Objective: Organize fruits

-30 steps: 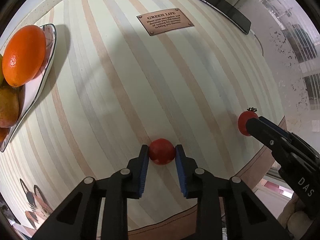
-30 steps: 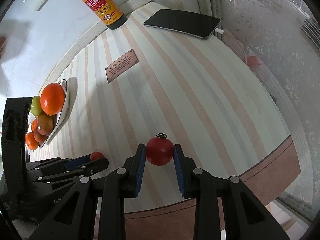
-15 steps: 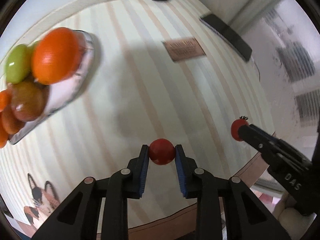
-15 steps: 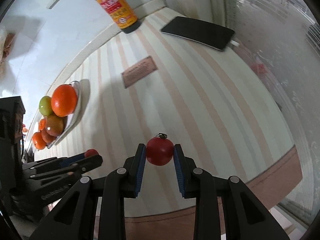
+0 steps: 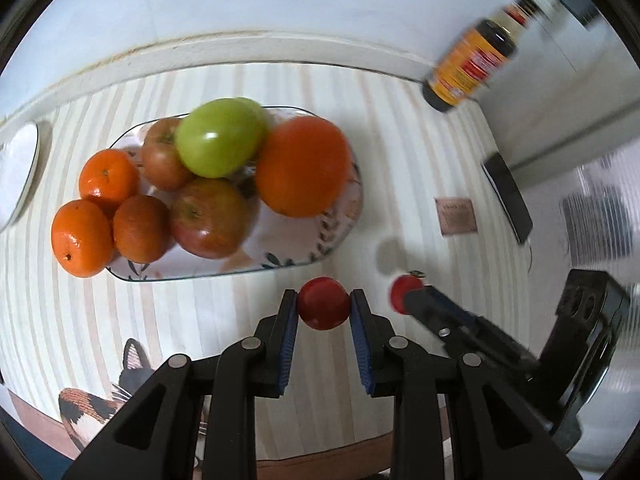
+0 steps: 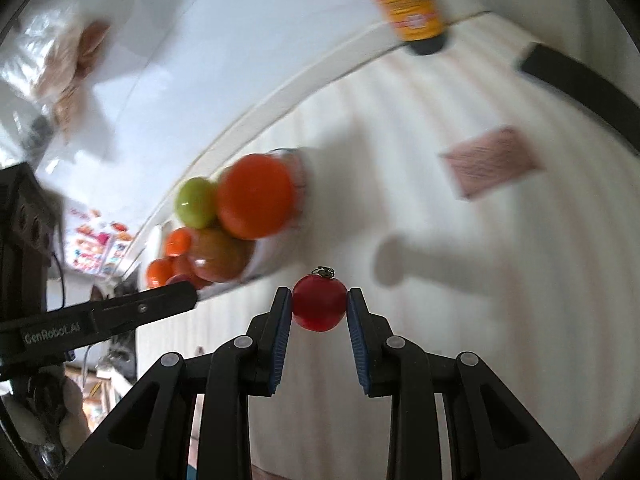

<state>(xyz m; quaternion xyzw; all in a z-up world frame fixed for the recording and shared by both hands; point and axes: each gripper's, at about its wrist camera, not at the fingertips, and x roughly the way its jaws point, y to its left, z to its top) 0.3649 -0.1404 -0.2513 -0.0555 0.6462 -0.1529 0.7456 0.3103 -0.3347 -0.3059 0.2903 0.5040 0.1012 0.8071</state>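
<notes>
My left gripper [image 5: 323,309] is shut on a small red tomato [image 5: 322,303] and holds it just in front of the near rim of the fruit plate [image 5: 304,256]. The plate carries a big orange [image 5: 302,166], a green apple [image 5: 218,142], red apples and several small oranges. My right gripper [image 6: 319,307] is shut on a second red tomato [image 6: 319,302] with a stem. It shows to the right in the left wrist view [image 5: 404,294]. The plate shows at the left in the right wrist view [image 6: 272,256].
A soy sauce bottle [image 5: 470,66] stands at the back right by the wall. A black phone [image 5: 508,196] and a brown label patch [image 5: 458,216] lie on the striped tablecloth at the right. A white dish [image 5: 18,172] sits at the far left.
Both grippers have swung left toward the fruit plate, each still holding its tomato. The plate has come from the left edge to the middle of the left wrist view.
</notes>
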